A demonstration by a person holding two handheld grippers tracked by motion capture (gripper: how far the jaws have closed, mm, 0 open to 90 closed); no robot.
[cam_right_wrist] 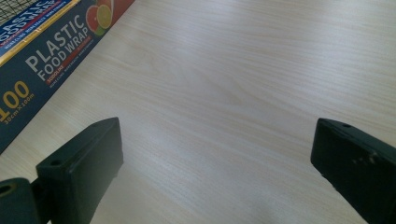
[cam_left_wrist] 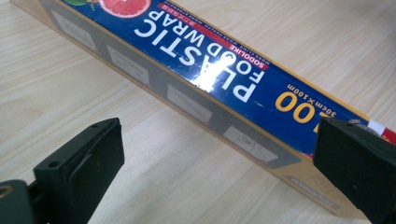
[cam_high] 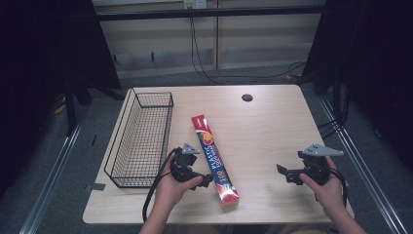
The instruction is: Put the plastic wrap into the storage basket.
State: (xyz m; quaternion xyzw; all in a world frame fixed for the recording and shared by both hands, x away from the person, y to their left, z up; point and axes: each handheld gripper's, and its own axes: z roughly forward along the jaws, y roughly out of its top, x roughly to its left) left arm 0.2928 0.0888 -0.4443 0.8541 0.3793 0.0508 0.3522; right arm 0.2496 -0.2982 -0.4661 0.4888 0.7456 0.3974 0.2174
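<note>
Left gripper (cam_high: 208, 179): we are seeing its jaws spread wide, gripping nothing, just beside the box's near end.
Right gripper (cam_high: 287, 174): we are seeing it released too, hovering over bare wood, well apart from the box.
Box (cam_high: 214, 156): one plastic food wrap carton, lying flat mid-table.
Basket (cam_high: 141, 139): one black wire basket, left of the box.
Table (cam_high: 272, 126): pale wood, one dark round hole (cam_high: 247, 97) at the far edge.
Room: cables are hanging down the back wall.

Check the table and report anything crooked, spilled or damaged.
Nothing stands out. The plastic food wrap box lies flat and intact, slanted across the table beside the upright, empty wire basket. No spill shows. The left gripper and right gripper are open, holding nothing.
</note>
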